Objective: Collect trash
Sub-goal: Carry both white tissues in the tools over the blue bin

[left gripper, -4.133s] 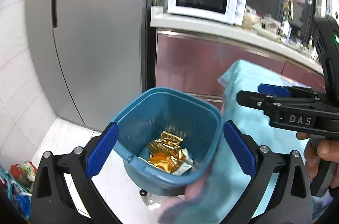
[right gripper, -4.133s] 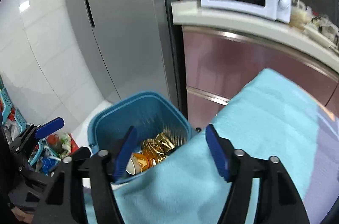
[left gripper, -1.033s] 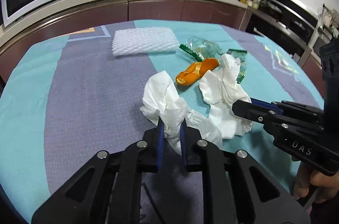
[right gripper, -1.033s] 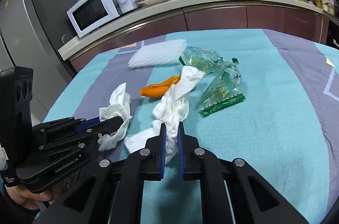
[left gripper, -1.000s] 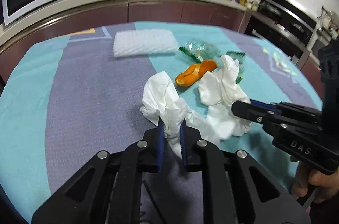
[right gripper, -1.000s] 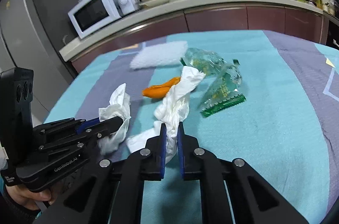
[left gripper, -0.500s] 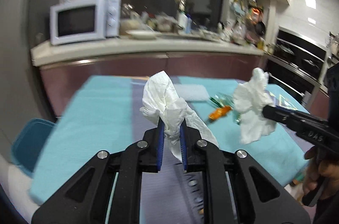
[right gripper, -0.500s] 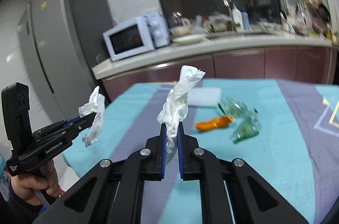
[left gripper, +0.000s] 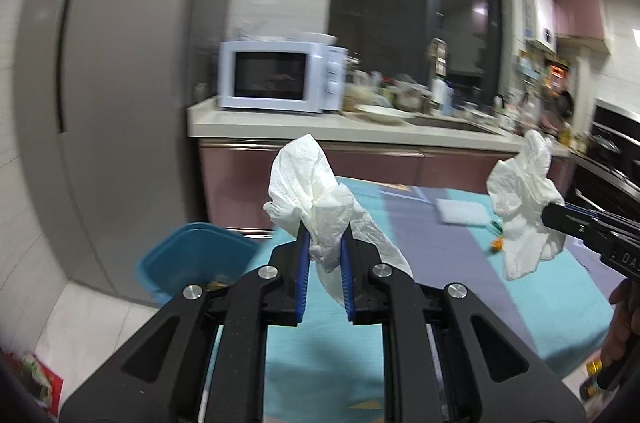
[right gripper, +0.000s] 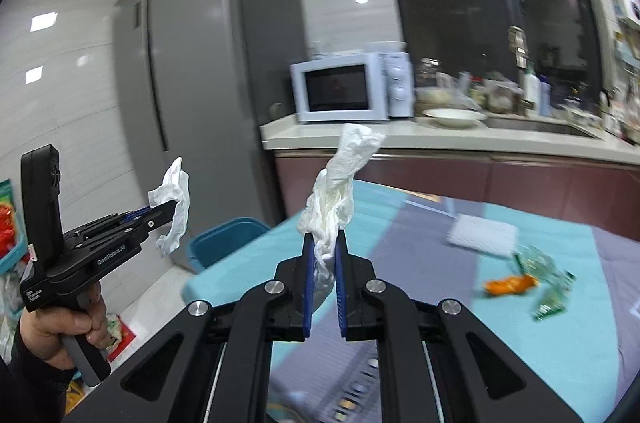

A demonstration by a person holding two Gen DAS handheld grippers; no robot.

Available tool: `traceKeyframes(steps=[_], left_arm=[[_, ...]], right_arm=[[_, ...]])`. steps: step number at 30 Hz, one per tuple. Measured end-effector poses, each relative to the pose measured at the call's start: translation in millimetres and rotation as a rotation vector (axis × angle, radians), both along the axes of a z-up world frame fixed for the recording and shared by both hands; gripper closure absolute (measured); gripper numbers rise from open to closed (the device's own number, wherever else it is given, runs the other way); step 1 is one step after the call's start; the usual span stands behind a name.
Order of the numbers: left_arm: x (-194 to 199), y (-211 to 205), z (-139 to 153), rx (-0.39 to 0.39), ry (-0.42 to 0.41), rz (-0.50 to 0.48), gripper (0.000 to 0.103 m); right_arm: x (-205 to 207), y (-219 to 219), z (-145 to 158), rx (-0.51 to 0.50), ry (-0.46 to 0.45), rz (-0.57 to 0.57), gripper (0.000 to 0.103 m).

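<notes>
My left gripper [left gripper: 324, 247] is shut on a crumpled white tissue [left gripper: 316, 191], held in the air above the table's left end. It also shows in the right wrist view [right gripper: 170, 213]. My right gripper [right gripper: 321, 247] is shut on a second white tissue [right gripper: 336, 195], seen in the left wrist view [left gripper: 524, 207] at the right. A blue trash bin [left gripper: 192, 259] stands on the floor beside the table, also in the right wrist view [right gripper: 224, 239]. An orange peel [right gripper: 508, 284], clear green wrappers [right gripper: 546, 273] and a white foam pad [right gripper: 482, 235] lie on the table.
The table [right gripper: 560, 343] has a teal and purple cloth. A grey fridge [left gripper: 104, 103] stands behind the bin. A counter [left gripper: 320, 127] with a white microwave [left gripper: 280, 83] and dishes runs behind the table. Coloured packets [right gripper: 8, 223] lie on the floor at left.
Both grippers have lifted their tissues off the table and swung left toward the blue bin, which has come further into view beside the fridge.
</notes>
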State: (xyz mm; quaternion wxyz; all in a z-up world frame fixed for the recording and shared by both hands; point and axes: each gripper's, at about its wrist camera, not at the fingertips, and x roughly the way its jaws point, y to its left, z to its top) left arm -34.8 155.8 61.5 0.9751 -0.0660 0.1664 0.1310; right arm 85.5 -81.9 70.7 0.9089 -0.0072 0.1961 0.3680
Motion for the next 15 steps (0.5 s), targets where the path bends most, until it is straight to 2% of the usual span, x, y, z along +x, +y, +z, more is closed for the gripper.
traceKeyframes(steps=[6, 10, 15], left_arm=[[-40, 59, -1, -0.017, -0.008, 0.128, 0.089], [-44, 96, -12, -0.041, 0.015, 0.185, 0.088], [-31, 127, -36, -0.067, 0.071, 0.236, 0.088]], right_arm=[[-1, 55, 8, -0.028, -0.028, 0.104, 0.095], [12, 92, 8, -0.050, -0.021, 0.175, 0.095], [33, 141, 3, -0.089, -0.002, 0.257, 0.095]])
